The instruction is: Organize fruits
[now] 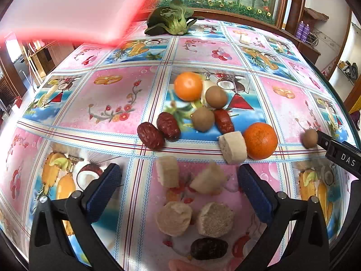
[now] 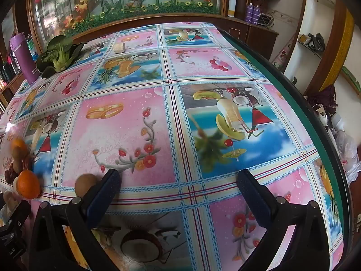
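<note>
Mixed fruit lies on a patterned tablecloth. In the left wrist view my left gripper point(image 1: 179, 176) stands open, low over several pale banana pieces point(image 1: 208, 179), with a dark date point(image 1: 208, 248) near its base. Further off lie two oranges point(image 1: 188, 85) point(image 1: 260, 140), red dates point(image 1: 150, 136), brown longans point(image 1: 203, 119) and another banana piece point(image 1: 233, 147). My right gripper point(image 2: 179, 178) is open with only cloth between its fingers. A lone longan point(image 2: 85, 184) rests against the outer side of its left finger point(image 2: 106, 189). The same longan point(image 1: 309, 137) shows at the right of the left wrist view.
A blurred pink flat object point(image 1: 63, 9) fills the upper left, close to the left lens. Bok choy point(image 2: 59, 54), a purple bottle point(image 2: 23, 56) and a stray banana piece point(image 2: 119, 47) sit at the far side. The table's green rim point(image 2: 293, 85) curves along the right.
</note>
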A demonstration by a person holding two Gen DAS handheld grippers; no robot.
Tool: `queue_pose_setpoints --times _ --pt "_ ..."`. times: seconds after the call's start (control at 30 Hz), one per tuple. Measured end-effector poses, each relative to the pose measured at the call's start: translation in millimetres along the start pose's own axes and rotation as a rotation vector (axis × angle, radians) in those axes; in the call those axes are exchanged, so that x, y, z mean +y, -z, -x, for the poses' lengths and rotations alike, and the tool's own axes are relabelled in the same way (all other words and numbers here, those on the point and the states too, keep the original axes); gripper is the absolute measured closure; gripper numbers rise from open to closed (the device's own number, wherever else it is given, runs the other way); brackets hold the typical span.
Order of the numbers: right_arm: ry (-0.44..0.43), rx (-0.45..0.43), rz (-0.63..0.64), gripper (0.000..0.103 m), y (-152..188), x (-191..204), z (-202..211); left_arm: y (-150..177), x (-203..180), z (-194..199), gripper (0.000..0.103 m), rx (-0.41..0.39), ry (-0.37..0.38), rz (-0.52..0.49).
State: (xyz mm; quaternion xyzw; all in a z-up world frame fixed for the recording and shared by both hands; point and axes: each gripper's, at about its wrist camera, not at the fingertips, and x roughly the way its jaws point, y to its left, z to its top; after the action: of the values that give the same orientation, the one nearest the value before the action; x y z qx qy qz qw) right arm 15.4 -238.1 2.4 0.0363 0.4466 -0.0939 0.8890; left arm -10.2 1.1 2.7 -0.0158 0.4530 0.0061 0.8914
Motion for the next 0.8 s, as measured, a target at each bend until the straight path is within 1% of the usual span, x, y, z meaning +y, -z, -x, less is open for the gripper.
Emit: queue_pose_setpoints --times 0.8 --pt "0.000 0.001 0.000 0.000 0.2 -0.2 -0.1 1.5 -2.2 -1.2 0.000 0.005 -0.009 0.000"
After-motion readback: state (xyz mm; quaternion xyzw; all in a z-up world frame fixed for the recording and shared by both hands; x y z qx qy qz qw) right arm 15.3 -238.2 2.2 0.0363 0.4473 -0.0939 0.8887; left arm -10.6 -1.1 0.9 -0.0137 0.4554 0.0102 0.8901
